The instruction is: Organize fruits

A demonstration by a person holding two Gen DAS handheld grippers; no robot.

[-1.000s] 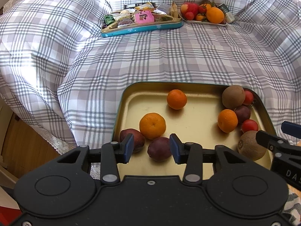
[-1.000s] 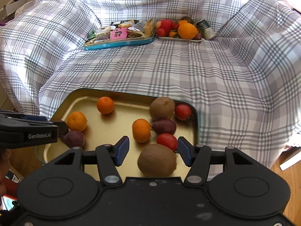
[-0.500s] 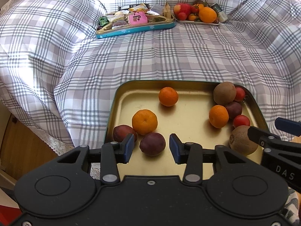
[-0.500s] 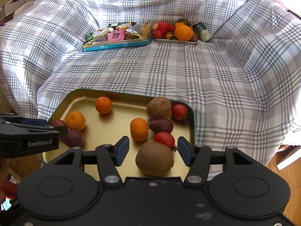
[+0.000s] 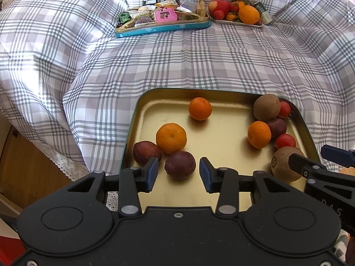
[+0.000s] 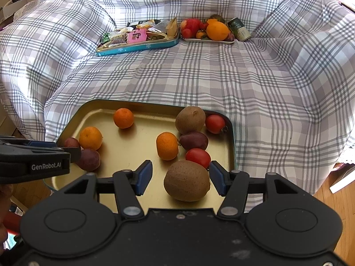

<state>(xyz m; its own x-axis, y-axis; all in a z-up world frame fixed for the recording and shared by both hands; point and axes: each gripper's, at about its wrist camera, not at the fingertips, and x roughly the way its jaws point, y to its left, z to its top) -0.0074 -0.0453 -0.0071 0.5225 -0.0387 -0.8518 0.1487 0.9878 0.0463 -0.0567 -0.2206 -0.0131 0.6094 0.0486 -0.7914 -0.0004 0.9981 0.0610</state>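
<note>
On the bed, the gold tray [image 5: 142,102] holds the fruit. The left gripper [image 5: 178,173] has just been closing, its jaws flanking a dark plum [image 5: 180,164] without pressing it. The right gripper [image 6: 180,176] stands released around a kiwi [image 6: 187,180] (pads near, not visibly gripping).

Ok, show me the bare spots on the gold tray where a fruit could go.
The gold metal tray is bare in its middle, between the far small orange mandarin and the mandarin by the right cluster. The far left corner is also free. It is crowded on the right, round the brown kiwis, and at the near left by the purple plums.
</note>
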